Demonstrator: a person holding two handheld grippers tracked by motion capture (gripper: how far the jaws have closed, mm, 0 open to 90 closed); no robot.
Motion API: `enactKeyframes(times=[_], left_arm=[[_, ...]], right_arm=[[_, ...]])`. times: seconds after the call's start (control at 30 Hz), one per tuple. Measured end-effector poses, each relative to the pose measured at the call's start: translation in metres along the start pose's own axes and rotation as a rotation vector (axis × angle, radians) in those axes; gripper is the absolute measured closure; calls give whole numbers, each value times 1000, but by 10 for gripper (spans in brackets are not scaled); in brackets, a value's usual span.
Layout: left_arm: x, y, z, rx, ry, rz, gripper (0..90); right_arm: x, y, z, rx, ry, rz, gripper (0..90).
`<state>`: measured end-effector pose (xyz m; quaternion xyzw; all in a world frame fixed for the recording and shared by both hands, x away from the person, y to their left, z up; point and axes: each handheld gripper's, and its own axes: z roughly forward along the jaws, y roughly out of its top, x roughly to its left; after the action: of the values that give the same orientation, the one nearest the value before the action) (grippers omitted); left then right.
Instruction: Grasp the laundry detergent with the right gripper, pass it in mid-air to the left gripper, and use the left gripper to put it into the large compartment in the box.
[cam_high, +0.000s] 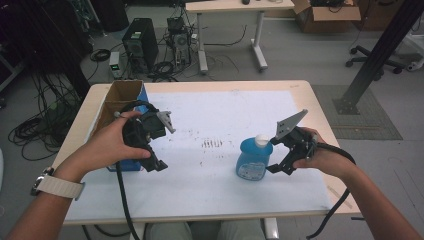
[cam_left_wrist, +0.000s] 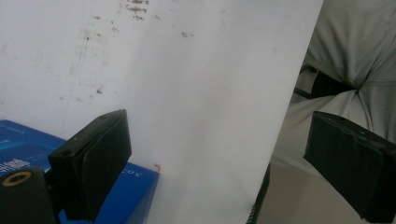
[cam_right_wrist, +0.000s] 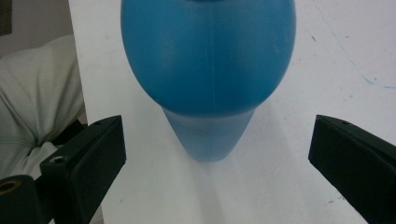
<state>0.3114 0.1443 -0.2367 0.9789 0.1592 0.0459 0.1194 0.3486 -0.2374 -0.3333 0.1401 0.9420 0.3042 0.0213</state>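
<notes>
Partly cropped: blue bottle (cam_right_wrist: 208, 79) top cut off, btwn right gripper (cam_right_wrist: 217, 158) fingers, apart.

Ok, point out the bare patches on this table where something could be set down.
The widest free patch is the white sheet between the left gripper and the blue bottle, running to the far edge. The near strip in front of the bottle is also bare. It is crowded at the left edge, by the cardboard box and blue box.

Blue bottle (cam_right_wrist: 208, 70) top cut off above

Open cardboard box (cam_high: 120, 95) at the table's (cam_high: 210, 86) left edge, blue box (cam_left_wrist: 135, 186) beside it.
</notes>
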Motion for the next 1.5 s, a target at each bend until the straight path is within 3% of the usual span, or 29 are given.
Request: enactKeyframes(times=[1.5], left_arm=[[1,0,2,1,-3,-3,76]], right_arm=[[2,-2,25,-98,21,-11,49]])
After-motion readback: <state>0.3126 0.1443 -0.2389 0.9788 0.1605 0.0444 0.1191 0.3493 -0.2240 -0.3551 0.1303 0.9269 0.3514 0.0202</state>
